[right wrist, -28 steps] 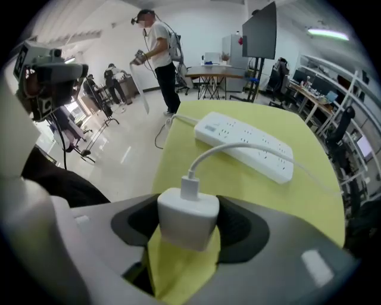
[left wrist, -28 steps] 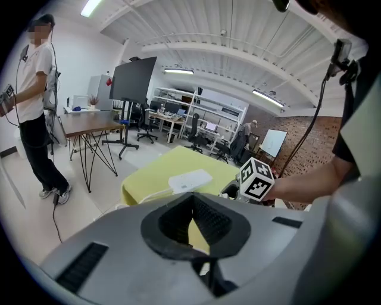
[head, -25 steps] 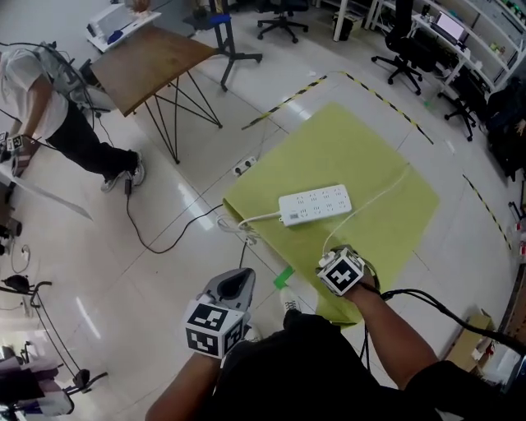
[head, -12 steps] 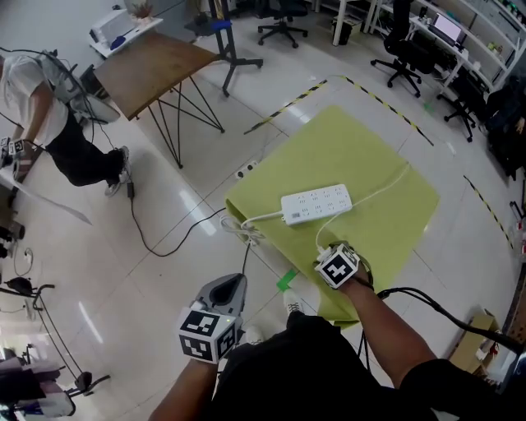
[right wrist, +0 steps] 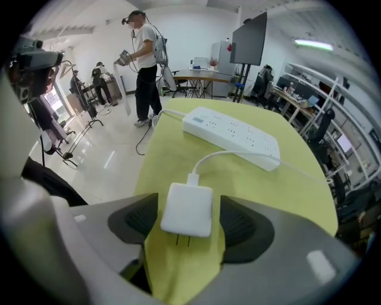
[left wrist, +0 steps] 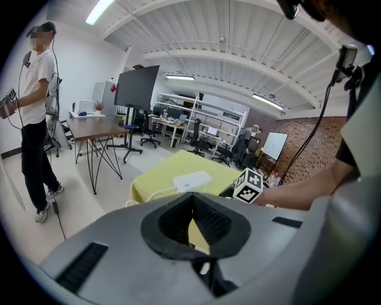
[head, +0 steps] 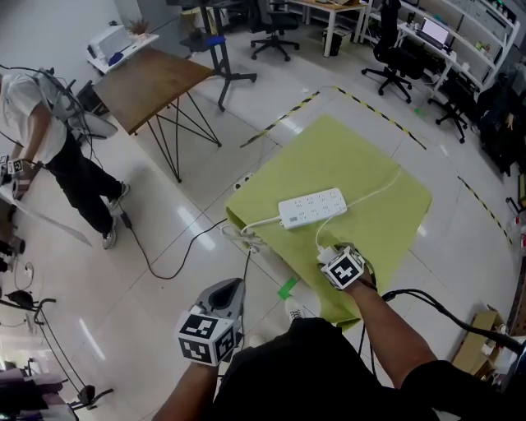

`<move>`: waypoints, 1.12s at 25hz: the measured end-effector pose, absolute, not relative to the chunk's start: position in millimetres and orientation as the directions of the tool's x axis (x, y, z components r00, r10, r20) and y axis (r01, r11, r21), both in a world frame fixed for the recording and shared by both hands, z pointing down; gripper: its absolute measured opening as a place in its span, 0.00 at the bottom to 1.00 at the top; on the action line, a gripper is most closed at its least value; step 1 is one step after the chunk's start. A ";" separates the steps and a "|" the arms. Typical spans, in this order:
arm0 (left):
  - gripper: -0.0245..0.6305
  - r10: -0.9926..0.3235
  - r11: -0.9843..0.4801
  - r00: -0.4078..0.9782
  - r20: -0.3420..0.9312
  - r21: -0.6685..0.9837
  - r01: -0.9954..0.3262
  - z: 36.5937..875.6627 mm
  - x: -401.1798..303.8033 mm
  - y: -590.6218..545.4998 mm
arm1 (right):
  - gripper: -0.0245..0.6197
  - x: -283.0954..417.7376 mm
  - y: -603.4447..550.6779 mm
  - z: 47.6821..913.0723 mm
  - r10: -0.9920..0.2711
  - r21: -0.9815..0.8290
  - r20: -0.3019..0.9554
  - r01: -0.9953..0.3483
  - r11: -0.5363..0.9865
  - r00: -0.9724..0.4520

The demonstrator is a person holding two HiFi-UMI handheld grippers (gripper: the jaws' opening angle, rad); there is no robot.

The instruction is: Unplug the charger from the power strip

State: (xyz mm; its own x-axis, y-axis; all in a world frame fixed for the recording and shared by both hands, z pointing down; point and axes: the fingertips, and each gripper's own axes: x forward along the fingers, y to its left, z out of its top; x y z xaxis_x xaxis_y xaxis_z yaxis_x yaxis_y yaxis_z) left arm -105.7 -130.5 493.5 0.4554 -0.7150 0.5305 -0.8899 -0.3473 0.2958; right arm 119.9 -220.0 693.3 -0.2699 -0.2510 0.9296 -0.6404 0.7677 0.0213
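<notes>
A white power strip lies on a table under a yellow cloth. Its own white cord runs off the left edge. The white charger lies flat on the cloth, unplugged, prongs bare and pointing towards the camera. Its thin cable curves back towards the power strip. My right gripper points steeply down around the charger. Its jaws are opening, with a gap on each side of the charger. In the head view the right gripper is near the cloth's front edge. My left gripper hangs off the table, shut and empty.
A wooden table on black wire legs stands at the back left. A person walks at the far left. A black cable snakes over the floor. Office chairs and desks line the back. Hazard tape marks the floor.
The right gripper stays over the same spot, and the white charger now shows on the cloth at its tip. The left gripper drifted slightly. The person at the left stepped along.
</notes>
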 end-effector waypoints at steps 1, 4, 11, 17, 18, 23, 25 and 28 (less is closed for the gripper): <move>0.05 -0.716 -0.354 0.461 0.524 0.295 -0.887 491.6 -106.2 -129.0 | 0.55 124.5 -219.8 687.3 -0.279 0.039 0.923 -0.658 0.752 -0.265; 0.05 -0.714 -0.384 0.484 0.505 0.296 -0.875 485.8 -106.7 -122.3 | 0.56 137.0 -212.9 663.1 -0.372 0.087 0.893 -0.712 0.697 -0.255; 0.05 -0.700 -0.474 0.564 0.438 0.306 -0.826 463.1 -102.4 -84.9 | 0.34 127.1 -153.1 550.9 -0.617 -0.113 0.638 -0.848 0.517 -0.461; 0.05 -0.646 -0.564 0.653 0.395 0.329 -0.757 453.9 -84.7 -48.7 | 0.04 112.9 -67.9 457.8 -0.744 -0.459 0.314 -0.780 0.425 -0.590; 0.05 -0.638 -0.573 0.662 0.394 0.332 -0.749 455.4 -80.1 -44.4 | 0.04 110.3 -53.3 442.7 -0.754 -0.527 0.237 -0.733 0.430 -0.612; 0.05 -0.617 -0.599 0.695 0.369 0.353 -0.719 446.1 -54.1 -24.2 | 0.04 105.6 0.9 395.0 -0.768 -0.615 0.075 -0.635 0.467 -0.637; 0.05 -0.602 -0.621 0.715 0.355 0.355 -0.699 438.3 -42.5 -10.6 | 0.04 105.0 17.1 391.7 -0.757 -0.556 0.114 -0.673 0.488 -0.644; 0.05 -0.586 -0.642 0.732 0.348 0.351 -0.681 433.7 -23.1 18.0 | 0.04 114.8 43.4 391.3 -0.745 -0.471 0.177 -0.720 0.510 -0.643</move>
State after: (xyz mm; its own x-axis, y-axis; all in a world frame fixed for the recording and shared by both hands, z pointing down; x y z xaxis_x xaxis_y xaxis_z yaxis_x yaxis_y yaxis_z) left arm -23.1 18.0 433.7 0.7317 -0.5859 0.3483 -0.6814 -0.6424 0.3507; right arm 114.8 43.4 391.3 -0.6434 -0.7448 0.1769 -0.7198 0.5099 -0.4711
